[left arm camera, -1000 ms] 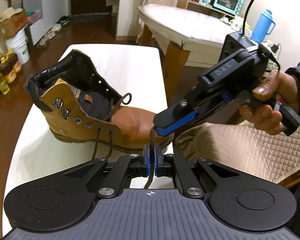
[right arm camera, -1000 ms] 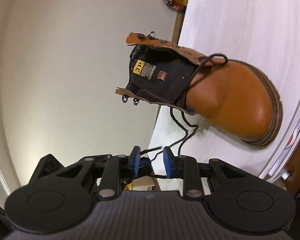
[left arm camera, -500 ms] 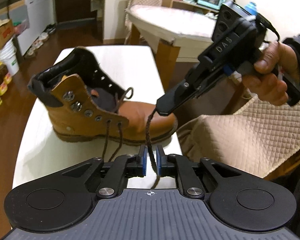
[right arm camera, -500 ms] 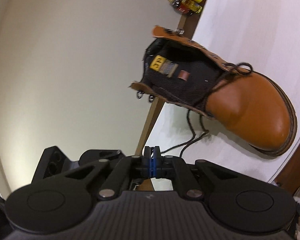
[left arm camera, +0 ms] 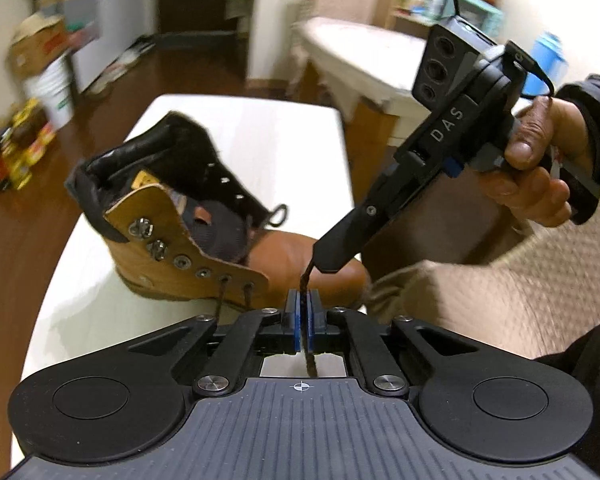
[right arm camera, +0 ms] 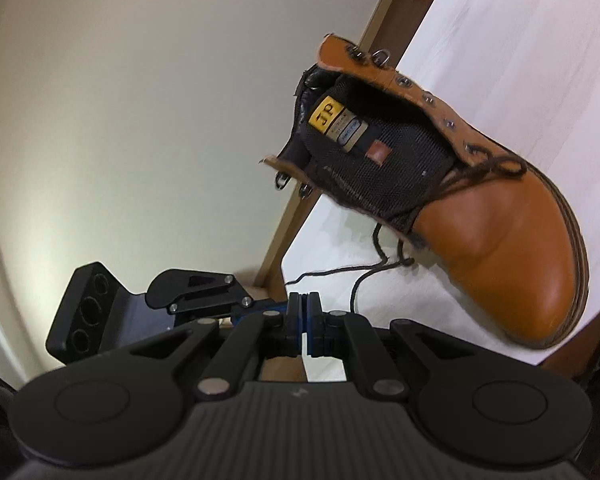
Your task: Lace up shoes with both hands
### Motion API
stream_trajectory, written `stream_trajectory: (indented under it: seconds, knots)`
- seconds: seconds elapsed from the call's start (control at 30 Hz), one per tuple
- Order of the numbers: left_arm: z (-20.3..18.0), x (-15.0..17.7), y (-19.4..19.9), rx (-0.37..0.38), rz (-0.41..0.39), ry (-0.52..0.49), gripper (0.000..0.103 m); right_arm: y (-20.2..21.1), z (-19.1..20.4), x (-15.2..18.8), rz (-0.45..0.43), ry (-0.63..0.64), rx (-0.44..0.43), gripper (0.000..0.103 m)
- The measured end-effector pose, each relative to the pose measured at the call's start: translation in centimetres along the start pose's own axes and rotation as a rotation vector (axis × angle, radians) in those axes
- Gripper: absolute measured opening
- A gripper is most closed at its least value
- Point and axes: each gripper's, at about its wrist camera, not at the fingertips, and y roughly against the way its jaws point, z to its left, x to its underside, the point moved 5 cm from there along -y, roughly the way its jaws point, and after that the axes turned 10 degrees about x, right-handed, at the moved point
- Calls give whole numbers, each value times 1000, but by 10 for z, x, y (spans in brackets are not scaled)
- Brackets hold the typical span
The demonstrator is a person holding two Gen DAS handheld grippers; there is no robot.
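One tan boot (left arm camera: 204, 240) stands on the white table (left arm camera: 260, 136), its toe at about four o'clock in the left wrist view and its open collar at ten o'clock, so the long axis runs on that diagonal across the tabletop. From the left gripper (left arm camera: 302, 320) the boot lies just ahead toward eleven o'clock; its jaws are closing on the dark brown lace (left arm camera: 305, 280), which runs up between the blue pads and on below them. The right gripper (left arm camera: 327, 264), held in a person's hand (left arm camera: 536, 172), comes in from two o'clock with its tip pinched on the same lace end just above the left one, jaws together; in its own view the pads meet and the lace between them is too thin to make out. Both grippers sit by the toe end; the left looks slightly nearer the near flap's eyelets, where, I'd judge, the next threading must go. Count: one boot, one lace with two strands leaving the lowest eyelets, two grippers. On the near flap (left arm camera: 188, 240) I count two laced eyelets, two empty, and two hooks above.
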Motion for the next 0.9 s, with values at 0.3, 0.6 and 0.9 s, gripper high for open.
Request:
stream_trajectory:
  seconds: [0.3,0.6,0.9]
  knots:
    - [4,-46,-44,-301,55,116,3,21,-35,-51,-29,279,287,16]
    - [23,-59,-79,-395,159,150,3,16,-39,-52,-88,338,357,16]
    - [23,-63,-90,-409,229,130,3,3,-30,-52,-118,468,361,18]
